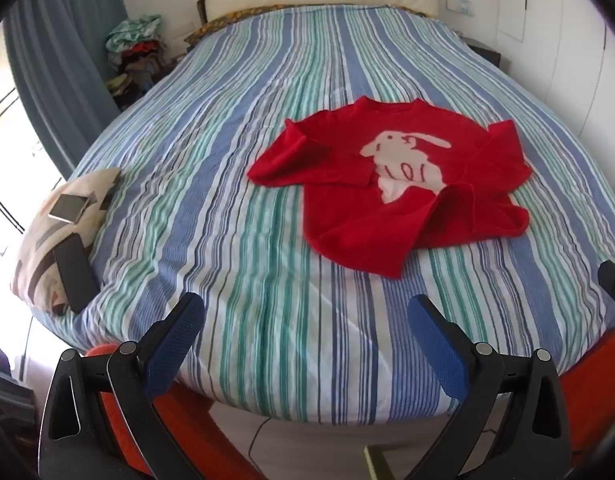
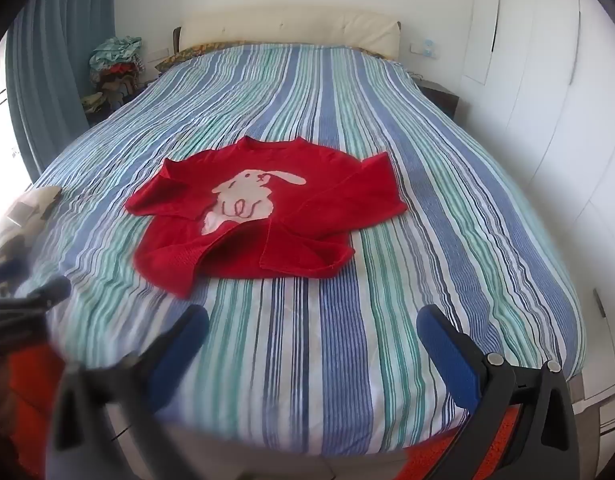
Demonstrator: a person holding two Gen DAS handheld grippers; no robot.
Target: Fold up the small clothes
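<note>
Left gripper [image 1: 305, 308]: blue-padded fingers spread wide, nothing between them, held over the near edge of the bed [image 1: 267, 272].

Right gripper [image 2: 311, 316]: also spread wide and empty. Its left finger is smeared in the right wrist view, so the exact gap is hard to judge; the right finger is sharp.

Red sweater [image 1: 391, 184]: the task's garment, lying face up on the striped cover with a pale rabbit motif [image 1: 407, 164] on the chest. It is apart from both grippers and touches neither.

Bearing: in the left wrist view the sweater lies ahead and to the right of the fingers. In the right wrist view the red sweater [image 2: 259, 216] lies ahead and a little to the left. It therefore sits roughly between the two grippers.

Long axis: collar toward the headboard [image 2: 291, 32], hem toward the grippers. The body runs away from them, with the sleeves out to either side.

Condition: not flat. The near hem is flipped up on the right half, and both sleeves lie partly bent.

Reach, as a judgement: the near hem is the closest edge to both. The left sleeve falls to the left gripper, and the turned-up right hem and right sleeve to the right gripper.

Other items: a patterned cushion [image 1: 63, 232] carrying two flat devices [image 1: 73, 268] at the bed's left edge, well clear of the sweater.
</note>
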